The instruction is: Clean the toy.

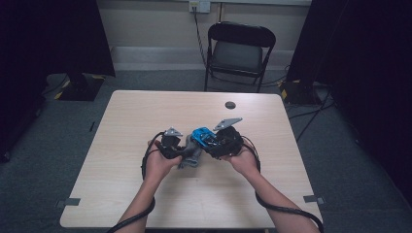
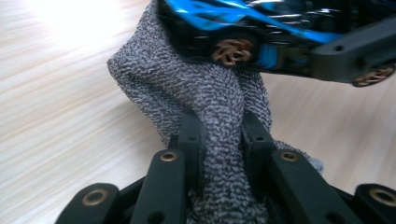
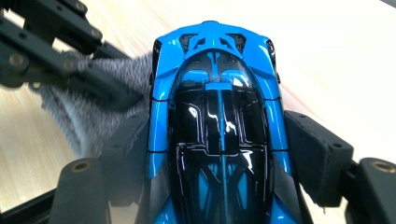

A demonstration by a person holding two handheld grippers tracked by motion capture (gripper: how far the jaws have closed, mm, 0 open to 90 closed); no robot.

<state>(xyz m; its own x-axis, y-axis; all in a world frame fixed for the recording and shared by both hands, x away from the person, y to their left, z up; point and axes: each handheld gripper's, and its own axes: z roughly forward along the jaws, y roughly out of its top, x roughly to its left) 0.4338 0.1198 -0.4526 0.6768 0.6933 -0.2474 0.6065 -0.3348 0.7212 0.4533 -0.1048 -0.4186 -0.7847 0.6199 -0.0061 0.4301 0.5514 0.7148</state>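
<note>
Holding the car (image 1: 202, 136) over the middle of the table (image 1: 145, 111) in the high view, the right gripper (image 1: 214, 143) meets the left gripper (image 1: 183, 151), which carries the cloth (image 1: 192, 158) just below and left of the car. In the left gripper view, the jaws are clenched on a fold of cloth (image 2: 210, 116) that touches the car's (image 2: 243, 21) underside near a wheel. In the right gripper view, the jaws clamp the car's (image 3: 217, 121) flanks, its long axis running away from the fingers (image 3: 317, 154); the cloth (image 3: 84, 116) touches its left side.

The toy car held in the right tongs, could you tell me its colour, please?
The toy car is glossy blue with black panels, best seen in the right gripper view.
</note>
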